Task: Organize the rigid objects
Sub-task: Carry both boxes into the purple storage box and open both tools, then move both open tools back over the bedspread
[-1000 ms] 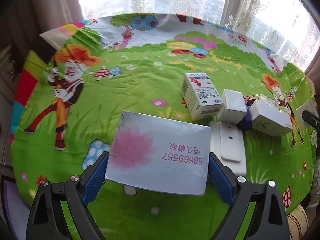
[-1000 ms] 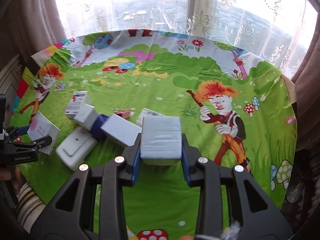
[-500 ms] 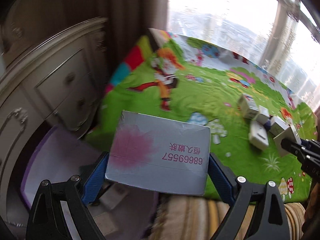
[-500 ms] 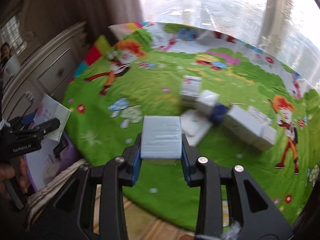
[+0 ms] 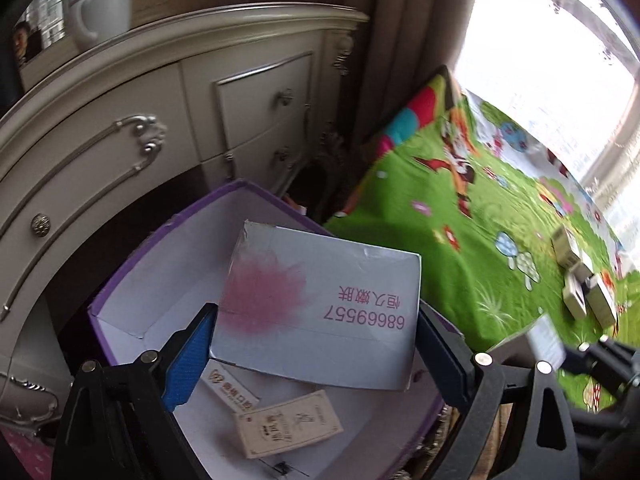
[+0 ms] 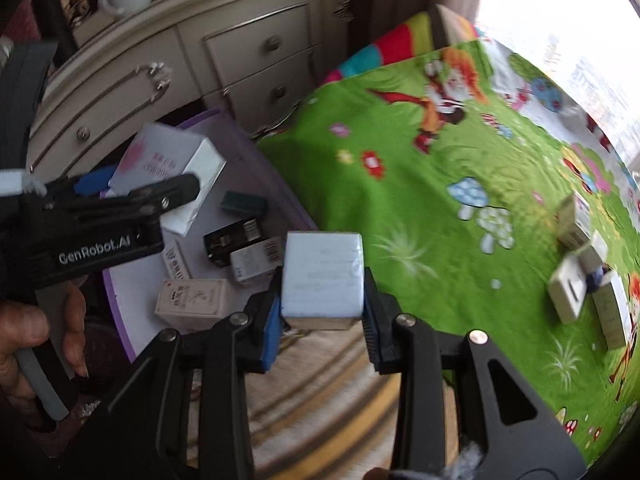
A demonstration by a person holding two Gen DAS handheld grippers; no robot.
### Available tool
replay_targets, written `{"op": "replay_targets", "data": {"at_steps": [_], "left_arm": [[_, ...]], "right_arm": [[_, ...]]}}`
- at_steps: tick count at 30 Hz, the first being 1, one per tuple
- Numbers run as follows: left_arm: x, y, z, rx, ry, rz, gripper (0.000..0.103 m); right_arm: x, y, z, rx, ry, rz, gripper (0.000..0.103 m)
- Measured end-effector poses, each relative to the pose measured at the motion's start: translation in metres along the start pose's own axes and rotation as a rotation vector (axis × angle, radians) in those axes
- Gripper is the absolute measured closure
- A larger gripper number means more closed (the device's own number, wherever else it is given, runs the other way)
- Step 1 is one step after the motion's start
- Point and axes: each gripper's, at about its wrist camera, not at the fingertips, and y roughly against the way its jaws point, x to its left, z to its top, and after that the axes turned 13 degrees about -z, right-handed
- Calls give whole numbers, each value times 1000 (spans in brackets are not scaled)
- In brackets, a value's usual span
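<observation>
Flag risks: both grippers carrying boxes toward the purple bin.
1. The pink-print box is wide; it could land on the small boxes already in the purple bin.
2. The right gripper holds its small white box over the striped floor; an early release would likely miss the bin.

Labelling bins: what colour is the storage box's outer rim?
Purple rim, white inside, on the storage box. Clearest in the left wrist view.
</observation>
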Motion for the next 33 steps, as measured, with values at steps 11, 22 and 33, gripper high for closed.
{"op": "replay_targets", "data": {"at_steps": [11,22,33], "left_arm": [[21,-3,-1,-21,75,16,0],[-12,2,4,-44,28,-47,0],[-72,1,8,-47,-73,-130,0]], "right_arm": [[39,-10,2,21,94,23,30],[-24,11,-13,-21,-2,-37,26],[-123,34,-48,-55,-164,-138,23]]}}
